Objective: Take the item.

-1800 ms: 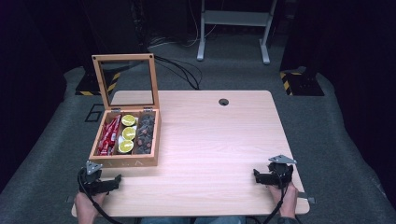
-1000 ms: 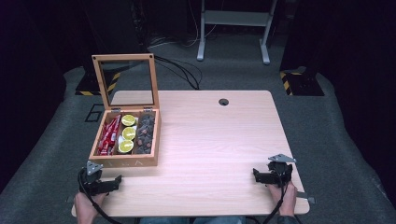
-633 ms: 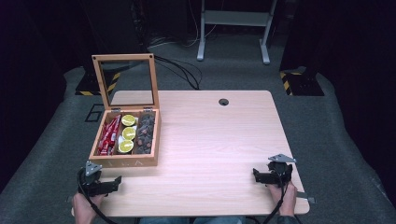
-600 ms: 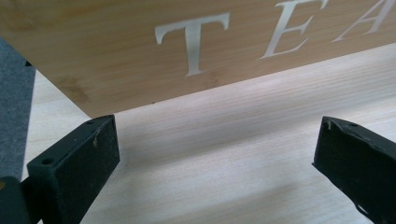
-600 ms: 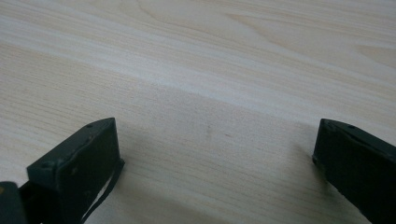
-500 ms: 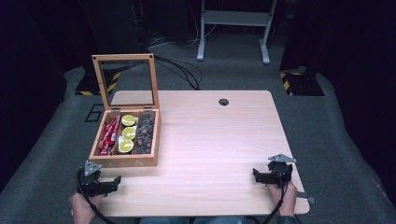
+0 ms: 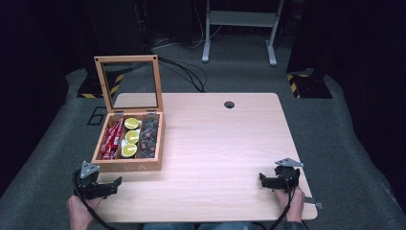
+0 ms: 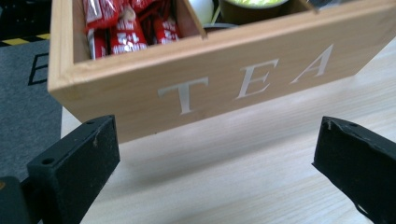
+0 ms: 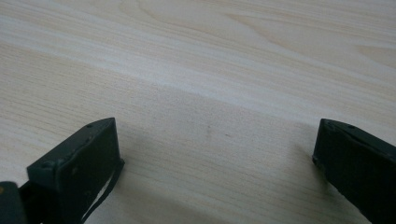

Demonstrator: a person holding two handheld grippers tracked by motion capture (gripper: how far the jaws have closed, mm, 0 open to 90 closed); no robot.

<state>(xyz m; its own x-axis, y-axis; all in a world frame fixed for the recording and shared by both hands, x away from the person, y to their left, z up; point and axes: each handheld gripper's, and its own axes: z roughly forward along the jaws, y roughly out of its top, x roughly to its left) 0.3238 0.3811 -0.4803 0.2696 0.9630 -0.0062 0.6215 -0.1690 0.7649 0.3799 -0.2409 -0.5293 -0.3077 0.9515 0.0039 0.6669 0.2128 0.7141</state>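
Since the left gripper (image 7: pixel 111 184) sits right in front of it, the wooden tea box (image 7: pixel 128 165) looks like the thing being worked on. It's on the left side of the table (image 7: pixel 220 143), near the front edge, lid (image 7: pixel 128 82) standing open and upright on its back hinge. Inside are three lanes: red sachets (image 7: pixel 111 139) on the left, lime-green capsules (image 7: pixel 129 143) in the middle, dark pods (image 7: pixel 148 138) on the right.

Handling-wise, my guess is it's stiff and fairly solid, not heavy, but the smooth wood walls could slip between hard jaws. The glass pane in the lid is the fragile bit, so I'd keep off that and grab either the wooden frame of the lid at its top edge or the front wall, the one with TEA (image 8: pixel 247 81) printed on it. Loose contents will rattle if you tip it.

Both tools are spread wide with nothing in them. In the left gripper view the jaws frame that front wall, just short of touching. The right gripper (image 7: pixel 268 180) hovers over bare tabletop at the near right corner, well apart from the box.
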